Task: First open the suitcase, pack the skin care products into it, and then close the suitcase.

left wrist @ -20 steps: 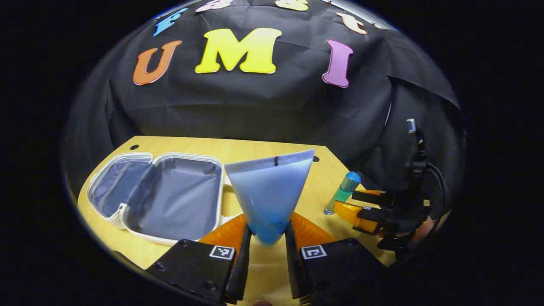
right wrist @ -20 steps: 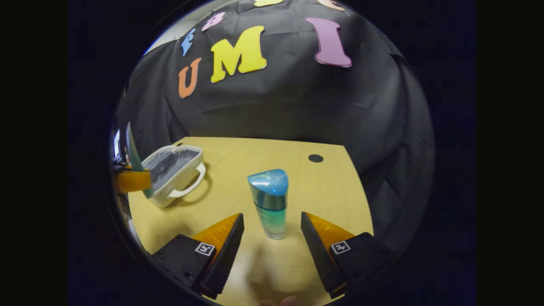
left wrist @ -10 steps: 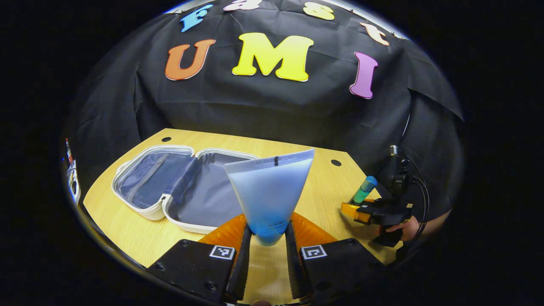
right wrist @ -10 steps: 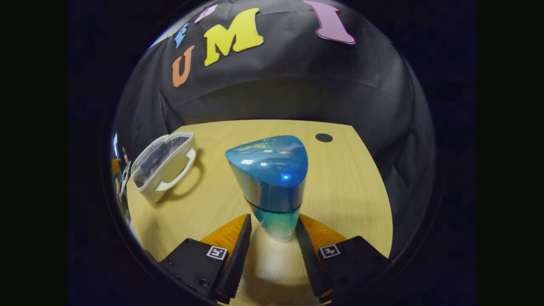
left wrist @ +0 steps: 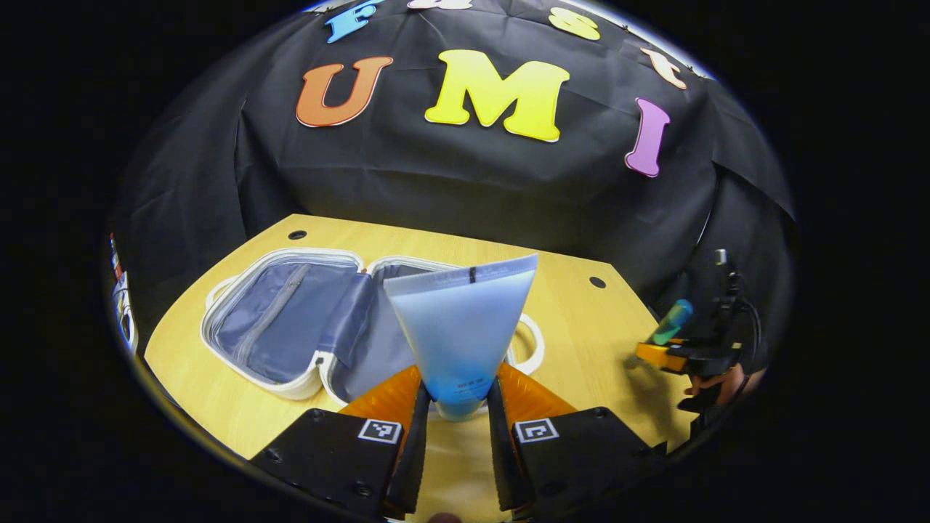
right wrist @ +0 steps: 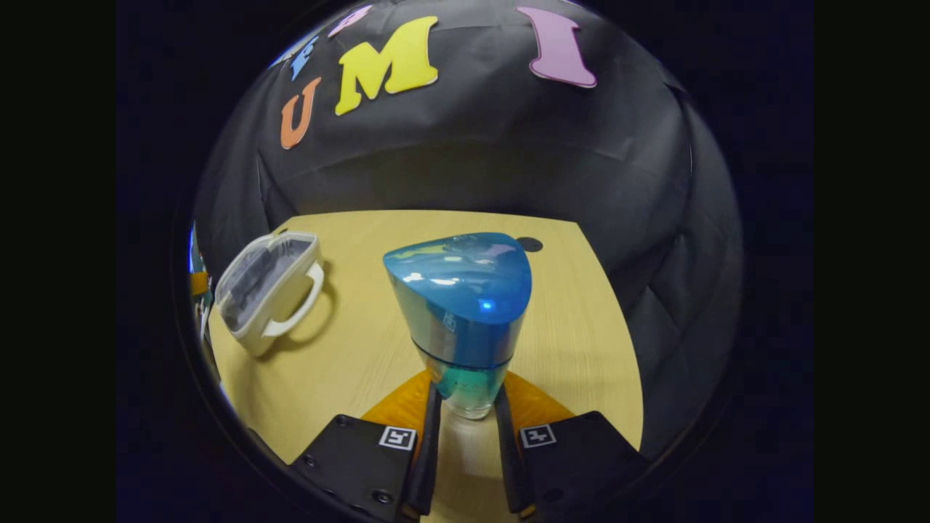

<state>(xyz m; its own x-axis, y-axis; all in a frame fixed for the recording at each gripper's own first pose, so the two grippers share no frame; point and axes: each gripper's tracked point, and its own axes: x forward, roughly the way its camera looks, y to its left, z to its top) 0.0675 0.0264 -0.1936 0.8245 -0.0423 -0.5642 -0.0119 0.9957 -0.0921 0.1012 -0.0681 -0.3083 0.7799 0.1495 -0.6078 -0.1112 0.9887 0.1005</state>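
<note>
- Orange-backed fingers of the right gripper (right wrist: 465, 436) now press on both sides of the bottle (right wrist: 461, 319); a second ago they stood wide apart with the bottle standing free between them, so the jaws have closed on its clear lower part.
- Seen from the left gripper view, the same bottle (left wrist: 672, 322) now leans in that far gripper's (left wrist: 665, 354) hold, right of the suitcase, where it stood upright on the table a second ago; it looks lifted, though its base is too small to be sure.
- Meanwhile the left gripper (left wrist: 456, 436) keeps its jaws clamped on the cap end of the tube (left wrist: 461, 327), and the suitcase (left wrist: 290, 319) has slid from the left toward the middle of its view, so the tube now hangs in front of the right half of the suitcase.
- Judged from this, opening is done and packing is under way: both products are held, neither is inside yet.
- Suitcase: a small white case lying open flat on the wooden table (left wrist: 581, 341), two grey-lined halves side by side, a zip pocket in the left half, a white loop handle on its right edge.
- Tube: soft, pale blue fading to deeper blue at the gripped end, with a flat crimped seam on top.
- Bottle: blue domed cap, silvery band, teal liquid below.
</note>
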